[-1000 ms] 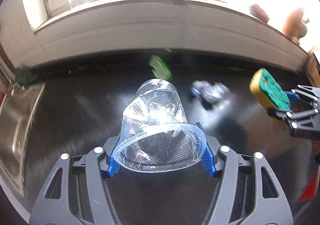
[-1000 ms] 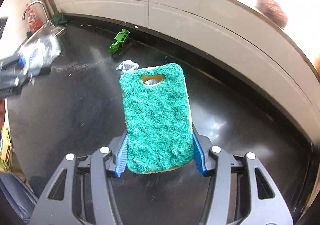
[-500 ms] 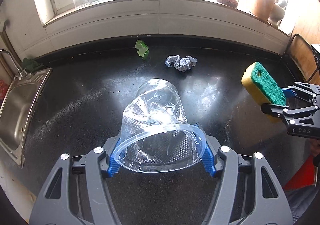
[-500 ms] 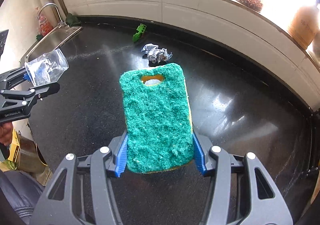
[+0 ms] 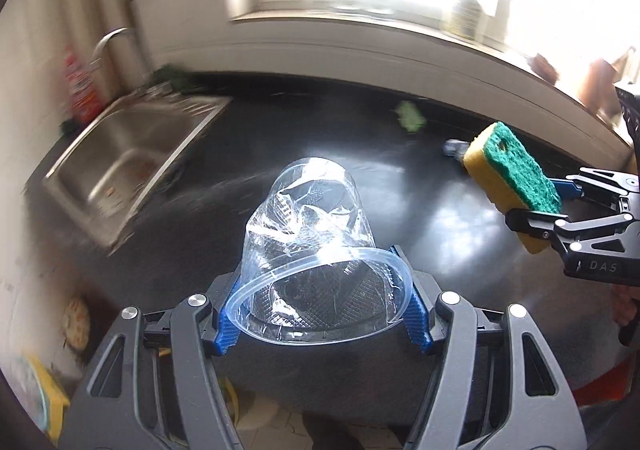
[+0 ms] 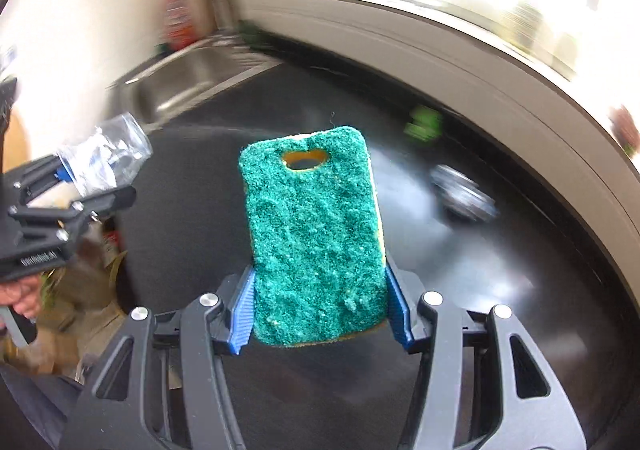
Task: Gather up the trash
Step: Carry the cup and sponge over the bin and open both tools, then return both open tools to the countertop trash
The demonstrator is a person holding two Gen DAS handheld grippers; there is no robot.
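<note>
A crumpled clear plastic cup (image 5: pixel 310 246) is held above the black counter, my left gripper (image 5: pixel 320 314) shut on its rim, its bottom pointing away from the camera. My right gripper (image 6: pixel 318 316) is shut on a green-and-yellow sponge (image 6: pixel 314 234) with a hole near its far end. In the left wrist view the sponge (image 5: pixel 512 173) and right gripper (image 5: pixel 532 205) hang at the right. In the right wrist view the cup (image 6: pixel 106 159) and left gripper (image 6: pixel 86 187) are at the left. A ball of crumpled foil (image 6: pixel 462 189) and a green scrap (image 6: pixel 424 123) lie on the counter near the back wall.
A steel sink (image 5: pixel 128 153) with a tap is set into the black counter (image 5: pixel 440 250) at the left, a red bottle beside it. A white tiled wall and bright window sill run along the back. Below the counter's near edge, blurred clutter (image 6: pixel 76 290) shows on the floor.
Both views have swung to the left: the sink now fills the left side, and foil and green scrap have slid to the right. Both grippers keep their hold.
</note>
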